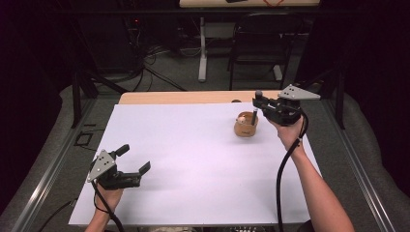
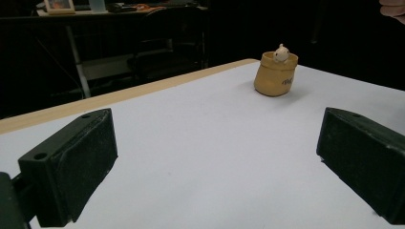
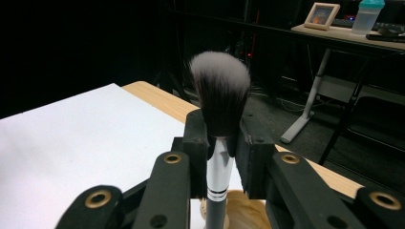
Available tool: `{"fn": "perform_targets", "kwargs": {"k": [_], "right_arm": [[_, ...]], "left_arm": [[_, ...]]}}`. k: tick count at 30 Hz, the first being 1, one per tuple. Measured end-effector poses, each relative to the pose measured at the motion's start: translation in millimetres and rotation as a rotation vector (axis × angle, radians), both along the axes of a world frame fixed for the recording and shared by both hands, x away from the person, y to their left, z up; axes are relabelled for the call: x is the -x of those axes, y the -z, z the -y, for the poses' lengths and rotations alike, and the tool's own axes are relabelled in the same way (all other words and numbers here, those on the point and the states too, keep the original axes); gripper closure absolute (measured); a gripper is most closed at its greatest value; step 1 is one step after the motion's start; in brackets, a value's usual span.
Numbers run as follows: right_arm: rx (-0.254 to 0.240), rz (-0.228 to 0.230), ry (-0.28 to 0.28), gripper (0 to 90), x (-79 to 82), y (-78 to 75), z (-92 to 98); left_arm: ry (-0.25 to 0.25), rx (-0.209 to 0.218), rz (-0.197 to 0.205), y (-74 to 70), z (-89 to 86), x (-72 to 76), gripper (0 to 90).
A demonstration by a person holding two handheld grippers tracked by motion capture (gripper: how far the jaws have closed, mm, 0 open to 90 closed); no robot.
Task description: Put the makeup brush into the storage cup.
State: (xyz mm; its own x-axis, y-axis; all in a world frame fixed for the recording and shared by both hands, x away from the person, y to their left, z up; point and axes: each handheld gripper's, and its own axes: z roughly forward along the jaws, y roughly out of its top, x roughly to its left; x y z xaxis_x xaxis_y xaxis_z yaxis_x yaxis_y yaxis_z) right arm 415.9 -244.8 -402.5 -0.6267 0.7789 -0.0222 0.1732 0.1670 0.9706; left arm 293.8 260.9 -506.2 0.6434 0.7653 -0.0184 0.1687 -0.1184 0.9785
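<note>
High view: your right gripper [image 1: 258, 101] pinches the makeup brush [image 1: 255, 115] above the tan holder [image 1: 245, 126]; keep it vertical.
Left gripper view: jaws spread, nothing btwn; holder [image 2: 276, 75] far off.
Right gripper view: brush [image 3: 220, 95] clamped, bristles up; go slow w/ handle.
</note>
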Motion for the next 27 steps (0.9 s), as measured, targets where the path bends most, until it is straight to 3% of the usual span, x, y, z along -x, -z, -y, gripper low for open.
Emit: {"fn": "perform_targets", "kwargs": {"k": [10, 27], "right_arm": [[-0.018, -0.004, 0.03, 76.0, -16.0, 2.7, 1.8], [-0.019, -0.023, 0.09, 75.9, -43.4, 25.4, 0.5]], "left_arm": [[0.0, -0.002, -0.002, 0.1, 0.1, -0.2, 0.0], [0.0, -0.003, -0.004, 0.3, 0.0, -0.6, 0.0]]}}
